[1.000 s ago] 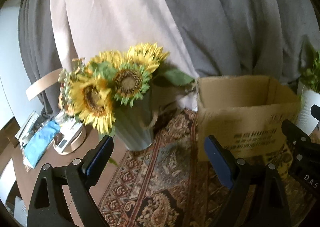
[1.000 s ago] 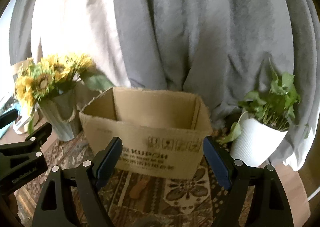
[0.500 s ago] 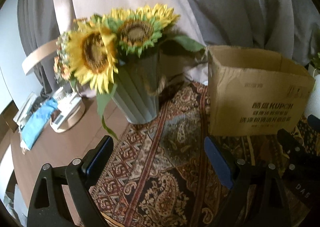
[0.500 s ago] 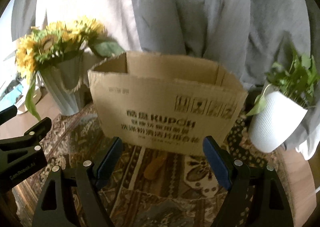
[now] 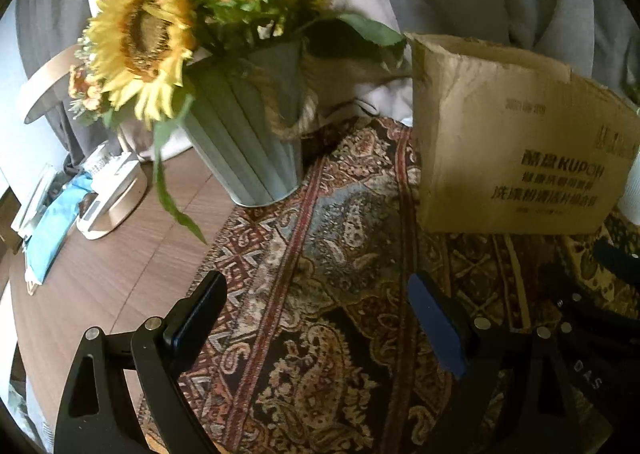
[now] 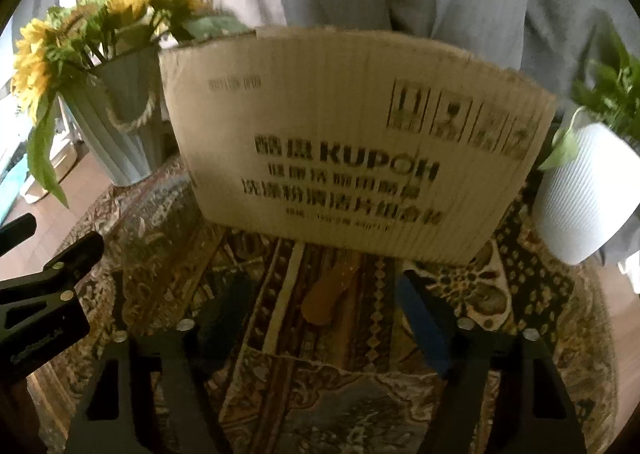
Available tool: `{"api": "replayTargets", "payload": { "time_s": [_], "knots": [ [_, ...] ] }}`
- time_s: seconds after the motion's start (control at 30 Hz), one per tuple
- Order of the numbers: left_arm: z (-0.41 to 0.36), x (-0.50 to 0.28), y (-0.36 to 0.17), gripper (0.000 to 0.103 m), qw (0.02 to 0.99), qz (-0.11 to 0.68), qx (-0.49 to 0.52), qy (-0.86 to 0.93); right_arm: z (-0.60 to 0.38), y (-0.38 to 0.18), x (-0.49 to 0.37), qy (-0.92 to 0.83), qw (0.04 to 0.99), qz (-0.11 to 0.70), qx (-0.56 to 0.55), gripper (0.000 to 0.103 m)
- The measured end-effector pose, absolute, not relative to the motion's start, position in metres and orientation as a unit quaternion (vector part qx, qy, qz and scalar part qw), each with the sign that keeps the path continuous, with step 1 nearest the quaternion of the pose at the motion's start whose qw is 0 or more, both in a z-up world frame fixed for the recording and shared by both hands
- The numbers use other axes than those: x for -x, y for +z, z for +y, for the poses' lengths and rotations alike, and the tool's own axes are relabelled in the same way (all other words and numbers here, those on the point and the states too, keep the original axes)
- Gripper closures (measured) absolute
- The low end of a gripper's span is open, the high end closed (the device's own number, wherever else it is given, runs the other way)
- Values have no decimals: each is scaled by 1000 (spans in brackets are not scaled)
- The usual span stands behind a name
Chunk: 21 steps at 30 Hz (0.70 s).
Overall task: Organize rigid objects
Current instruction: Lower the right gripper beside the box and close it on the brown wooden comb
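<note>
An open brown cardboard box (image 6: 352,150) printed KUPOH stands on a patterned rug (image 6: 300,374); it also shows in the left wrist view (image 5: 516,142) at the right. My right gripper (image 6: 320,318) is open and empty, low over the rug just in front of the box. A small brown object (image 6: 324,302) lies on the rug between its fingers. My left gripper (image 5: 316,314) is open and empty, above the rug left of the box. The box's inside is hidden.
A pale green vase of sunflowers (image 5: 248,134) stands left of the box on the rug's corner. A white pot with a green plant (image 6: 584,190) stands right of the box. A white stand with small items (image 5: 108,198) sits on the wooden table (image 5: 100,266). Grey curtains hang behind.
Both grippers have dropped lower and moved nearer to the box and vase, so the box's inside is no longer visible. Both stay open.
</note>
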<state>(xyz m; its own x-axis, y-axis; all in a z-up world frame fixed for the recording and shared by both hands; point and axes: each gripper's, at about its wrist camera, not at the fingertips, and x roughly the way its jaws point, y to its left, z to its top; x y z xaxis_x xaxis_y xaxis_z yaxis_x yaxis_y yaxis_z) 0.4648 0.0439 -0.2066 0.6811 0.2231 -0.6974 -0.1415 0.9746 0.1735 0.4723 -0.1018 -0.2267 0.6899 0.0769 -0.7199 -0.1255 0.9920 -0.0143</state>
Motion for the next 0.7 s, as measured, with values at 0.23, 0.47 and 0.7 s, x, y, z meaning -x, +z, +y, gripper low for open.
{"api": "replayTargets", "payload": {
  "time_s": [0.23,0.47,0.7],
  "knots": [
    [37,-472,-217,10,913,395,-59,85,-109,-244,-485,48,907,417,13,43],
    [35,-477,-223,10,909,404,-60,83,-112,-257,-495,47,900,433,3,52],
    [37,-480,-227,10,906,411,-59,84,-108,-264,-503,52,898,437,6,58]
  ]
}}
